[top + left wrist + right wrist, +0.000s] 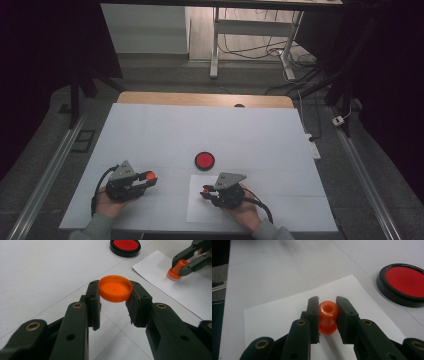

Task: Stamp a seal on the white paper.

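My left gripper (pixel 115 293) is shut on a shallow orange cap (pixel 115 288), held open side up just above the white table; in the high view that left gripper (pixel 148 178) and the orange cap (pixel 150 175) sit at the front left. My right gripper (pixel 327 305) is shut on the neck of a small orange stamp (pixel 328 316) that stands upright on a white sheet of paper (pixel 274 312). From above, the right gripper (pixel 205 191) rests over the paper (pixel 200 210). The left gripper view shows the stamp (pixel 176 269) with a pale base on the paper.
A round red pad in a black rim (pixel 204 160) lies on the table beyond both grippers, also seen as the pad (pixel 405 283) to the right of the stamp. The white table top (pixel 200 130) extends far behind it. Desk legs and cables stand past the far edge.
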`<action>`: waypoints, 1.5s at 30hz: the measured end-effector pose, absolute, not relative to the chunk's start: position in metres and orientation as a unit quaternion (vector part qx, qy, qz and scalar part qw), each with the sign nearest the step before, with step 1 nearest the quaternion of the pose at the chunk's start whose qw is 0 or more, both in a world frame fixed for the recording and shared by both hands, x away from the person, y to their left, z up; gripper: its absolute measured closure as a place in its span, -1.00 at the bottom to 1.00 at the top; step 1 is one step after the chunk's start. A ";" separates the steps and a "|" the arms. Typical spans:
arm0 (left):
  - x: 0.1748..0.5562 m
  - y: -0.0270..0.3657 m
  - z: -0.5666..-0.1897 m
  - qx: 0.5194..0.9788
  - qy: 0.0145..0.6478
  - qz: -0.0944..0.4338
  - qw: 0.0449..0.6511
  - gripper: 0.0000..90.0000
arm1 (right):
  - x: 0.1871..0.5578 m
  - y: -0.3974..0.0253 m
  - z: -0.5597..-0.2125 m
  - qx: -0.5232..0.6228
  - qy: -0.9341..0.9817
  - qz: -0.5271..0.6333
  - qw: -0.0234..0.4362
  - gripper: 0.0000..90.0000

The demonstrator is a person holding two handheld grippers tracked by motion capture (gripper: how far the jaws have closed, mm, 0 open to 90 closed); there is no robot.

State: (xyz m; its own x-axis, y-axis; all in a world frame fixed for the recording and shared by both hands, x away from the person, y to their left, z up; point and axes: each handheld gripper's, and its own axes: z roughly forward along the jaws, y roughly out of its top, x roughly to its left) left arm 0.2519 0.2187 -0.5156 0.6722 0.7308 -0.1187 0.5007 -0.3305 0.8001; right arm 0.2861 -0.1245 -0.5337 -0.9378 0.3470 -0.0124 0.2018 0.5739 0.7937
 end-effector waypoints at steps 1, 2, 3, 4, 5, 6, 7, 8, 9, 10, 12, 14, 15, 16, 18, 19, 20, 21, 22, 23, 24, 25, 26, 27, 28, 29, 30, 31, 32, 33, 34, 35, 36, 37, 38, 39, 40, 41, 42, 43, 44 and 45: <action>0.252 0.219 -0.516 0.805 0.383 0.133 0.434 0.43 | 0.286 -0.124 -0.534 0.154 0.883 0.435 0.086 0.61; 0.252 0.219 -0.516 0.805 0.383 0.133 0.434 0.43 | 0.286 -0.124 -0.534 0.153 0.884 0.434 0.086 0.61; 0.252 0.219 -0.516 0.805 0.383 0.133 0.434 0.43 | 0.286 -0.124 -0.534 0.153 0.883 0.434 0.086 0.62; 0.252 0.219 -0.516 0.805 0.383 0.133 0.434 0.43 | 0.286 -0.124 -0.534 0.152 0.883 0.435 0.086 0.62; 0.252 0.219 -0.516 0.804 0.383 0.133 0.434 0.44 | 0.285 -0.124 -0.534 0.152 0.883 0.436 0.087 0.62; 0.252 0.219 -0.516 0.804 0.383 0.133 0.434 0.44 | 0.286 -0.125 -0.534 0.151 0.883 0.435 0.086 0.62; 0.252 0.219 -0.516 0.804 0.383 0.133 0.434 0.44 | 0.286 -0.125 -0.534 0.151 0.883 0.435 0.086 0.62; 0.252 0.219 -0.516 0.804 0.383 0.133 0.434 0.43 | 0.286 -0.125 -0.534 0.150 0.883 0.437 0.085 0.62; 0.252 0.219 -0.516 0.804 0.383 0.133 0.434 0.43 | 0.286 -0.125 -0.534 0.150 0.883 0.437 0.085 0.62; 0.252 0.219 -0.516 0.805 0.383 0.133 0.434 0.43 | 0.286 -0.125 -0.535 0.151 0.882 0.438 0.085 0.62; 0.252 0.219 -0.516 0.805 0.383 0.132 0.434 0.43 | 0.286 -0.125 -0.535 0.151 0.882 0.439 0.086 0.62; 0.252 0.219 -0.516 0.804 0.383 0.132 0.435 0.43 | 0.286 -0.125 -0.535 0.151 0.882 0.438 0.087 0.62; 0.252 0.219 -0.516 0.804 0.383 0.132 0.435 0.44 | 0.286 -0.125 -0.535 0.151 0.881 0.440 0.087 0.62; 0.251 0.219 -0.516 0.804 0.384 0.133 0.435 0.43 | 0.286 -0.126 -0.535 0.150 0.881 0.440 0.087 0.62; 0.251 0.219 -0.516 0.804 0.383 0.132 0.435 0.43 | 0.286 -0.125 -0.535 0.150 0.881 0.440 0.087 0.62; 0.251 0.219 -0.516 0.804 0.384 0.133 0.435 0.43 | 0.286 -0.125 -0.535 0.149 0.881 0.442 0.086 0.62; 0.251 0.219 -0.516 0.804 0.384 0.133 0.435 0.43 | 0.286 -0.126 -0.535 0.150 0.881 0.441 0.087 0.62; 0.252 0.219 -0.516 0.804 0.384 0.132 0.435 0.43 | 0.286 -0.126 -0.536 0.149 0.880 0.443 0.086 0.62; 0.252 0.219 -0.516 0.804 0.383 0.132 0.435 0.43 | 0.286 -0.126 -0.536 0.149 0.880 0.443 0.086 0.62; 0.252 0.219 -0.516 0.804 0.383 0.132 0.435 0.43 | 0.286 -0.126 -0.536 0.149 0.879 0.444 0.084 0.62; 0.252 0.219 -0.516 0.804 0.383 0.132 0.435 0.44 | 0.286 -0.126 -0.536 0.149 0.880 0.444 0.084 0.62; 0.252 0.219 -0.516 0.804 0.383 0.132 0.434 0.43 | 0.286 -0.126 -0.536 0.149 0.879 0.444 0.085 0.62; 0.252 0.219 -0.516 0.804 0.383 0.132 0.435 0.43 | 0.286 -0.126 -0.536 0.149 0.879 0.444 0.085 0.62; 0.251 0.219 -0.516 0.804 0.383 0.132 0.435 0.43 | 0.286 -0.126 -0.536 0.149 0.880 0.444 0.084 0.62; 0.251 0.219 -0.516 0.804 0.383 0.132 0.434 0.43 | 0.287 -0.126 -0.536 0.148 0.880 0.444 0.082 0.62; 0.251 0.219 -0.516 0.804 0.383 0.133 0.434 0.43 | 0.287 -0.126 -0.536 0.148 0.880 0.444 0.082 0.62; 0.251 0.219 -0.516 0.805 0.383 0.132 0.434 0.44 | 0.286 -0.126 -0.536 0.148 0.880 0.444 0.083 0.62; 0.251 0.219 -0.516 0.804 0.384 0.132 0.434 0.43 | 0.286 -0.126 -0.536 0.148 0.880 0.444 0.083 0.62; 0.251 0.219 -0.516 0.804 0.384 0.133 0.434 0.43 | 0.287 -0.126 -0.536 0.148 0.881 0.443 0.082 0.62; 0.251 0.219 -0.516 0.804 0.384 0.134 0.434 0.43 | 0.287 -0.126 -0.536 0.148 0.880 0.443 0.082 0.62; 0.251 0.219 -0.516 0.803 0.384 0.134 0.435 0.43 | 0.286 -0.126 -0.536 0.148 0.881 0.442 0.084 0.62; 0.251 0.219 -0.516 0.803 0.384 0.135 0.436 0.43 | 0.286 -0.126 -0.536 0.148 0.881 0.442 0.084 0.62; 0.251 0.220 -0.516 0.803 0.384 0.135 0.436 0.43 | 0.286 -0.127 -0.536 0.148 0.881 0.442 0.084 0.62; 0.251 0.220 -0.516 0.803 0.384 0.135 0.436 0.43 | 0.286 -0.127 -0.536 0.148 0.880 0.443 0.085 0.62; 0.251 0.219 -0.516 0.803 0.384 0.135 0.436 0.43 | 0.286 -0.126 -0.536 0.147 0.880 0.444 0.085 0.62; 0.251 0.219 -0.515 0.803 0.384 0.136 0.436 0.43 | 0.286 -0.127 -0.536 0.148 0.880 0.443 0.085 0.62; 0.250 0.219 -0.515 0.802 0.383 0.138 0.436 0.44 | 0.286 -0.126 -0.536 0.147 0.880 0.444 0.084 0.62; 0.250 0.219 -0.515 0.802 0.382 0.139 0.437 0.44 | 0.286 -0.126 -0.536 0.147 0.880 0.444 0.084 0.62; 0.250 0.220 -0.515 0.802 0.382 0.140 0.438 0.43 | 0.286 -0.127 -0.536 0.148 0.880 0.443 0.085 0.62; 0.250 0.220 -0.515 0.802 0.382 0.140 0.438 0.44 | 0.286 -0.127 -0.536 0.147 0.880 0.442 0.086 0.62; 0.250 0.220 -0.515 0.801 0.383 0.140 0.438 0.43 | 0.286 -0.126 -0.536 0.147 0.880 0.444 0.085 0.62; 0.250 0.220 -0.515 0.801 0.383 0.140 0.438 0.43 | 0.286 -0.127 -0.536 0.147 0.880 0.443 0.086 0.62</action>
State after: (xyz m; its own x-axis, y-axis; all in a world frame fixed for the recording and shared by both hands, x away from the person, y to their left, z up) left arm 0.2500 0.2197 -0.5147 0.6680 0.7359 -0.1104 0.4902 -0.3235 0.8093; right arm 0.2860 -0.1265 -0.5360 -0.9416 0.3360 -0.0217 0.1829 0.5648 0.8047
